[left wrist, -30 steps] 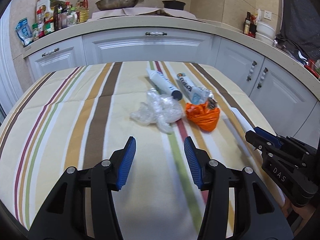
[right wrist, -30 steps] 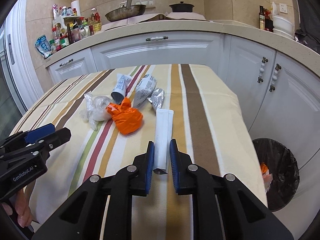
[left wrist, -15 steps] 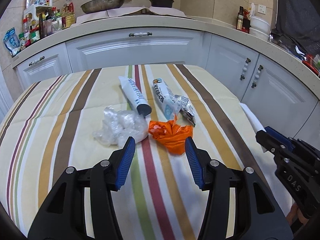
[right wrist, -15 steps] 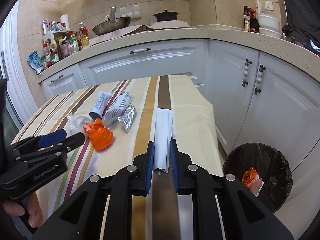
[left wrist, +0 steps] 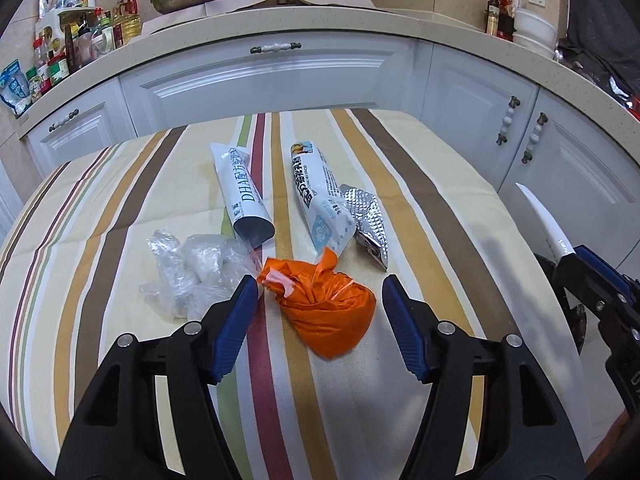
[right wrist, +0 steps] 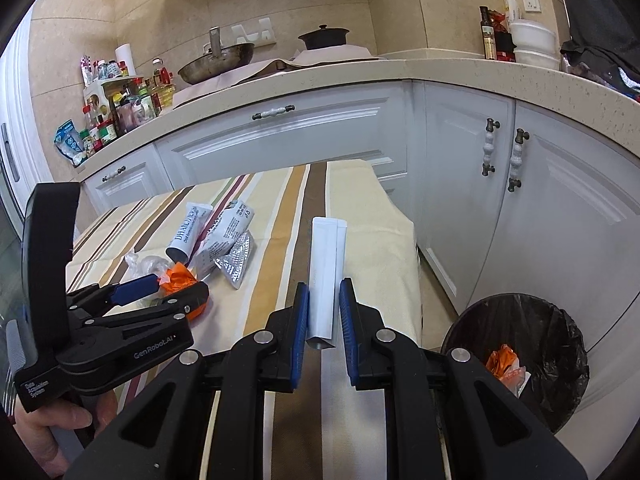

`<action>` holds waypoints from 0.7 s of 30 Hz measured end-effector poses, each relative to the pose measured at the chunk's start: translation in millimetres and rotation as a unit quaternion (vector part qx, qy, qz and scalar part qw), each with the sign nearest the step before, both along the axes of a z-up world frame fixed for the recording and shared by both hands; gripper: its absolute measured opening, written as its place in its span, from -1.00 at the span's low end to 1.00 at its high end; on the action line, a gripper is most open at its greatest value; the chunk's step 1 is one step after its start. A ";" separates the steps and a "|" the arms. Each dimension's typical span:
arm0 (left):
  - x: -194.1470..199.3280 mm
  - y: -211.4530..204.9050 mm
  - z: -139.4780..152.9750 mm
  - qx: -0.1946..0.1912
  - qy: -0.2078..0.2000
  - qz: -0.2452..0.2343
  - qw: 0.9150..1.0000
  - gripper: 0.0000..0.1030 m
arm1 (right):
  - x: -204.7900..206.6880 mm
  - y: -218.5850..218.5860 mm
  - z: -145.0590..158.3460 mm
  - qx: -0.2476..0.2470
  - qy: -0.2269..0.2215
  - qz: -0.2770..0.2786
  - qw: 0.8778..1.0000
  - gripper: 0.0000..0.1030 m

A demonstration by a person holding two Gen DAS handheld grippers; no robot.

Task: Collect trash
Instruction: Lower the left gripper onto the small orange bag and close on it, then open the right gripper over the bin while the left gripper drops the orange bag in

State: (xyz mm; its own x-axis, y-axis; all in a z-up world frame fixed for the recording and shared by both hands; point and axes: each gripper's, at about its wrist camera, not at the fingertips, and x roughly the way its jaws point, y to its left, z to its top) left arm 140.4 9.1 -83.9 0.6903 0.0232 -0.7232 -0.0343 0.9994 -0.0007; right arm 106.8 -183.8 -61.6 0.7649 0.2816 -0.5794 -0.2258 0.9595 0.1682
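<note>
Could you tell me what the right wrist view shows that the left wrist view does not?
Only the right wrist view shows the black-lined bin on the floor, with orange trash inside. Only the left wrist view shows the orange bag whole, between the left gripper's opening jaws. Both show the white carton clamped in the right gripper, and the striped tablecloth.

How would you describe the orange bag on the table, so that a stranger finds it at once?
On the striped tablecloth, a small heap of trash lies near the middle. The orange bag is its nearest piece, beside the clear crumpled plastic. It alone is bright orange and knotted at the top.
</note>
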 end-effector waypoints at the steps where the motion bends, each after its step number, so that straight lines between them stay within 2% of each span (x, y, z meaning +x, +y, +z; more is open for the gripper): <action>1: 1.0 -0.2 -1.3 -0.002 0.005 0.000 1.000 0.18 | -0.2 -0.7 -0.6 0.000 0.001 0.000 1.000 -0.67; 3: 1.5 0.0 -2.3 -0.005 0.007 -0.002 1.000 0.03 | -1.2 -2.1 -1.8 0.002 0.002 0.000 1.000 -0.67; 6: -1.0 1.4 -1.6 -0.012 0.002 -0.001 1.000 -0.03 | -1.3 -3.8 -2.0 0.002 0.003 0.001 1.000 -0.67; 12: -17.0 1.6 7.3 -0.012 -0.020 -0.006 1.000 -0.05 | -5.0 -8.0 -1.8 -0.001 -0.001 -0.001 1.000 -0.67; 21: -47.4 -21.9 39.6 -0.006 -0.066 -0.041 0.997 -0.06 | -21.7 -29.0 1.1 -0.005 -0.008 -0.028 1.000 -0.67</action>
